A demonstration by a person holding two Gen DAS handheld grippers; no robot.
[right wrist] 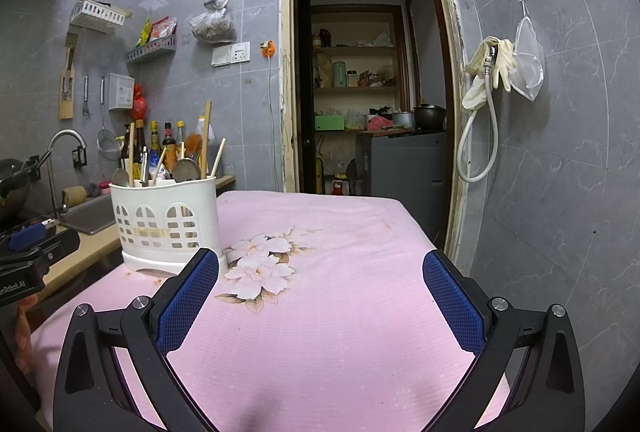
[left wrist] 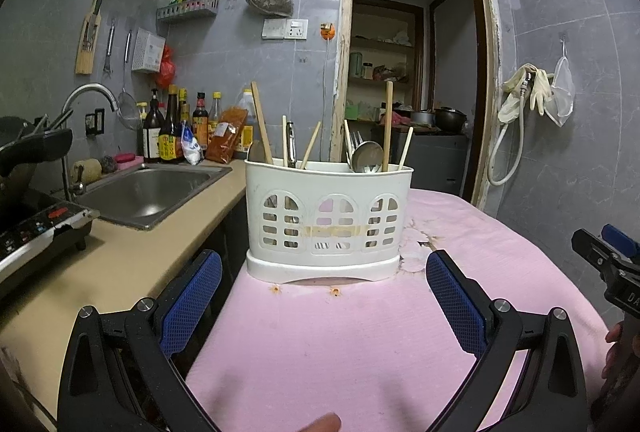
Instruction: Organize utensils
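White holder [left wrist: 328,220]; pink cloth [right wrist: 340,312], floral print; blue gripper pads [left wrist: 192,304].

Dim cool indoor light, soft shadows, sharp centre, fisheye bending (dark vignetted corners), unlit doorway [right wrist: 360,71]

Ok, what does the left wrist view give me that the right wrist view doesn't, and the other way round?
Only the left wrist view shows the induction cooker, the full sink basin and the right gripper at its edge. Only the right wrist view shows the flower print on the pink cloth and the left gripper at its edge. Both show the white utensil caddy, holding chopsticks and spoons, on the cloth, the doorway, and open, empty jaws.
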